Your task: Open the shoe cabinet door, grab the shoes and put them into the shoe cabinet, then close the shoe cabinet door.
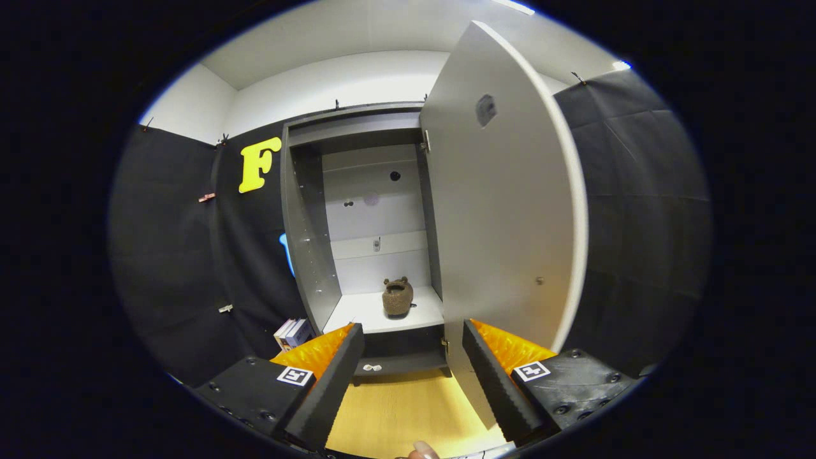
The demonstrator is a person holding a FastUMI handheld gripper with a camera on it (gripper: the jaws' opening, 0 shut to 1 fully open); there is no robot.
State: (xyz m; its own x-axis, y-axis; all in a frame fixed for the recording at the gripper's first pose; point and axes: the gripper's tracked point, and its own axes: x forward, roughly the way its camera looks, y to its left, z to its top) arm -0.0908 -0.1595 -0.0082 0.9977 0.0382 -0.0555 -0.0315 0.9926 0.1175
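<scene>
Claw point(413, 373) released, empty, backed off; shoe point(397, 297) sits inside cabinet point(306, 255); door point(503, 210) stands open right, probably closing next.

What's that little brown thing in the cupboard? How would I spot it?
Find the tall grey cabinet with its door swung open. On its white shelf, beyond the open tongs, sits a fuzzy brown shoe with two little ears, the only brown, furry thing there.
</scene>
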